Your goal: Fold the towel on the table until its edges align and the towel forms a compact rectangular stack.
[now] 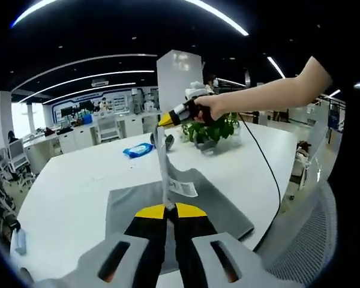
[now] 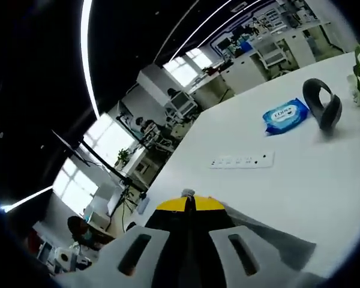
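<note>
A grey towel (image 1: 222, 210) lies spread on the white table (image 1: 72, 192), with a white label (image 1: 183, 188) on it. My left gripper (image 1: 170, 209) is shut on the towel's near edge. From there a narrow strip of towel (image 1: 163, 168) rises steeply to my right gripper (image 1: 165, 121), held by a person's hand and shut on the strip's upper end. In the right gripper view my right gripper (image 2: 189, 203) is shut with a bit of grey cloth at its tips, and more of the towel (image 2: 276, 240) hangs below it.
Beyond the towel are a blue wipes pack (image 1: 138, 150), a potted plant (image 1: 210, 129) and a curved grey object (image 2: 323, 105). A white power strip (image 2: 240, 161) lies on the table. A black cable (image 1: 267, 162) runs toward the mesh chair (image 1: 312, 240).
</note>
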